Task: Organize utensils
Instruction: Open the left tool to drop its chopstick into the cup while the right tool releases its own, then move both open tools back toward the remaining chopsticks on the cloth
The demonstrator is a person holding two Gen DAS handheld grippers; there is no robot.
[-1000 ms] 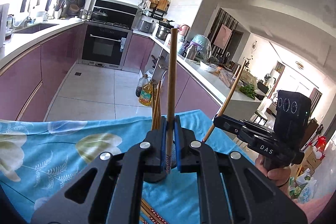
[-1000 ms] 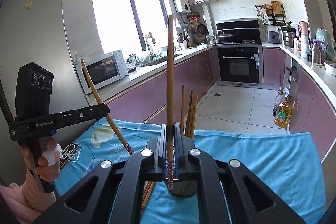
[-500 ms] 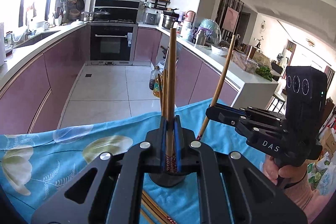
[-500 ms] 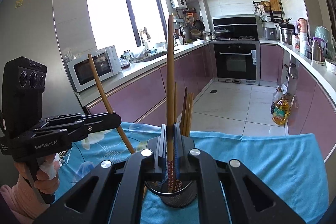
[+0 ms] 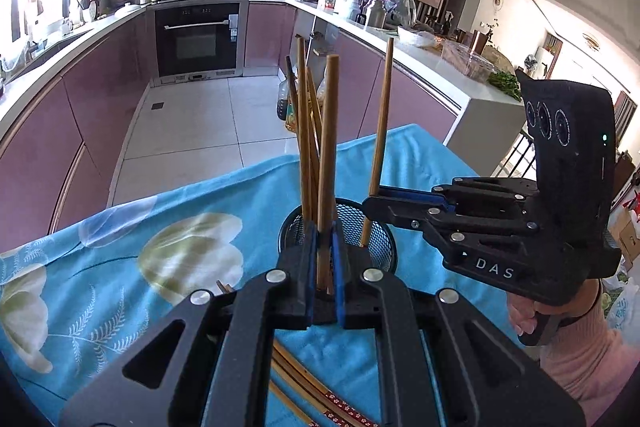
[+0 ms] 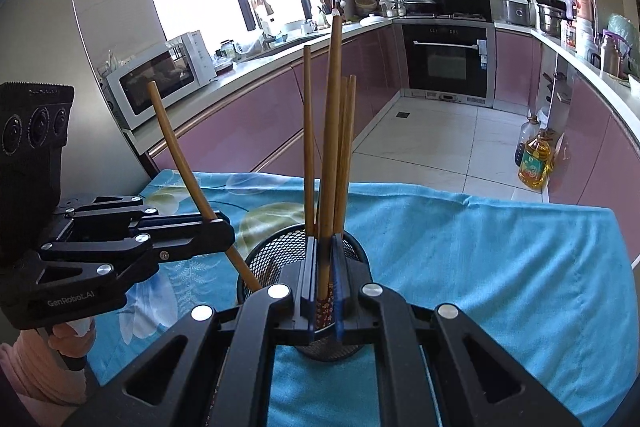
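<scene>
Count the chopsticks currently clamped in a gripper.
2. The left gripper clamps one chopstick, the right gripper a second chopstick, both tips inside the mesh cup. Loose chopsticks stand there too; others lie partly hidden on the cloth.

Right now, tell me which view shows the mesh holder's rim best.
The right wrist view: the mesh holder shows much of its rim and its wall down to the cloth. In the left wrist view the left hand-held gripper covers the holder's near rim; only the far rim and part of the wall show.

We count one black mesh holder (image 6: 280, 259), several standing chopsticks (image 6: 307, 131) inside, two grippers each clamping one chopstick, and loose chopsticks (image 5: 316, 391) on one blue cloth (image 6: 460, 247).
</scene>
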